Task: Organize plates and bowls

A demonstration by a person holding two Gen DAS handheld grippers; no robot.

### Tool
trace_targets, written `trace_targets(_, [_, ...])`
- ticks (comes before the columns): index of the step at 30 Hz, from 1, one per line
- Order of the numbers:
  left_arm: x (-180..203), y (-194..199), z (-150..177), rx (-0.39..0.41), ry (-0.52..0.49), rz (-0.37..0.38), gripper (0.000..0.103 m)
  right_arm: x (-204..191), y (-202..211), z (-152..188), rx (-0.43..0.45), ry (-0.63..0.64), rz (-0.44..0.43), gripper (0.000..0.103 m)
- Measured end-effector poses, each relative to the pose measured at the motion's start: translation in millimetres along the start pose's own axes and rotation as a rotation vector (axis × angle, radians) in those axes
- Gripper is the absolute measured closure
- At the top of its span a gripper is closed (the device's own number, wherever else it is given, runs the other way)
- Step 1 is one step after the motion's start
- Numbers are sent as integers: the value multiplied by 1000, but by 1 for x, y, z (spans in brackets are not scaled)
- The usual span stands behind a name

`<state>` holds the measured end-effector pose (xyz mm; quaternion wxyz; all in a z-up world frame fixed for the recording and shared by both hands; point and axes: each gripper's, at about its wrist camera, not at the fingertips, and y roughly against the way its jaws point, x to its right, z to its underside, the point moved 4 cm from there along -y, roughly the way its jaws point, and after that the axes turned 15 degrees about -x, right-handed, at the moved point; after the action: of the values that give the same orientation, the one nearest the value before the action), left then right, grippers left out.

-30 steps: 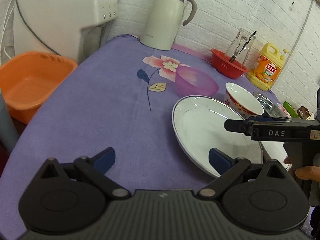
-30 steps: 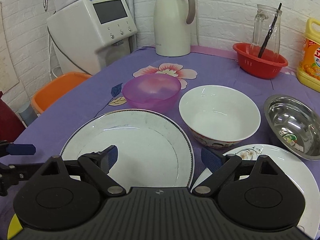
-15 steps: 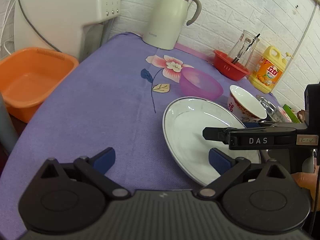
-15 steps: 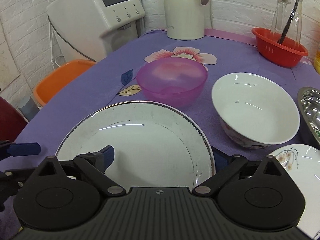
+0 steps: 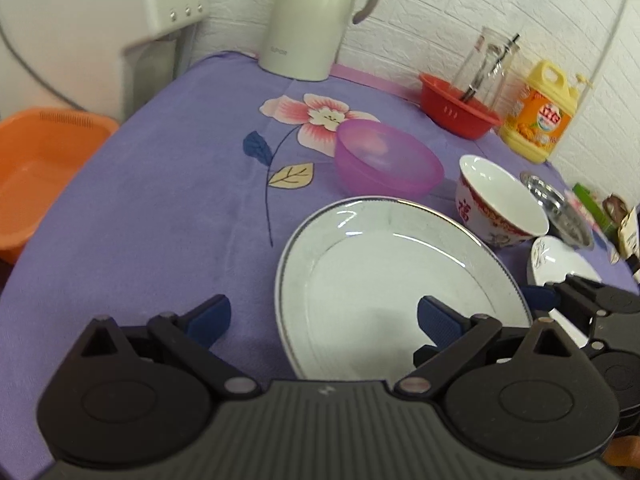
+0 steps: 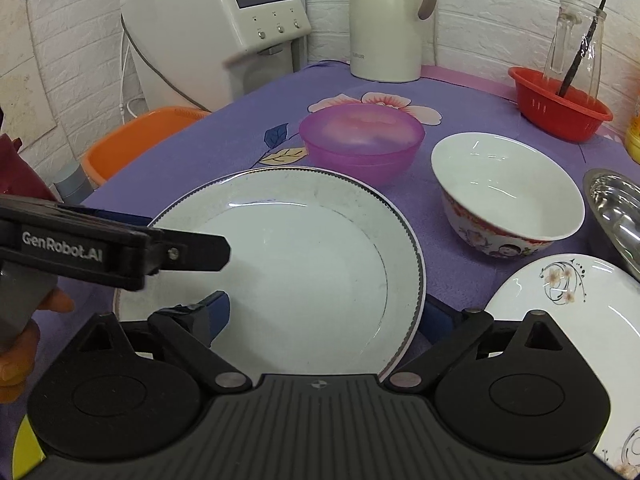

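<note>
Both grippers converge on the large white plate (image 6: 288, 264), which lies flat on the purple tabletop (image 5: 160, 200) just in front of the pink bowl (image 6: 360, 140) and beside the patterned bowl (image 6: 506, 196). The right gripper (image 6: 324, 316) has its fingers spread wide, one over the plate's well and the other outside its near right rim, so the rim sits in the gap. The left gripper (image 5: 324, 316) is likewise wide open, one finger over the plate and one over bare cloth. A second, floral plate (image 6: 568, 320) waits to the right. Judged step: grasping the large plate. For a sound grasp, 1 finger should slide under the rim before closing; the glazed surface is likely slippery, so the lift should be level.
</note>
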<state>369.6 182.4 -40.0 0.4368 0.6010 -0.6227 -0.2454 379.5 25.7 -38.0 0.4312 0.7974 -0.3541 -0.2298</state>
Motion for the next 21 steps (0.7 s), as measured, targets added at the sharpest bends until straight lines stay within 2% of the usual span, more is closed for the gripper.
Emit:
trace_targets(6, [6, -4, -2, -7, -43, -26, 5, -5, -5, 1, -3, 69, 22, 0])
trace_targets(10, [9, -5, 0, -8, -70, -42, 5, -1, -9, -2, -22, 53, -25, 0])
trace_targets(17, [13, -6, 0, -11, -91, -18, 5, -5, -7, 1, -47, 45, -23, 0])
trace_targets(21, [17, -9, -1, -7, -103, -23, 5, -4, -1, 7, -26, 11, -63, 0])
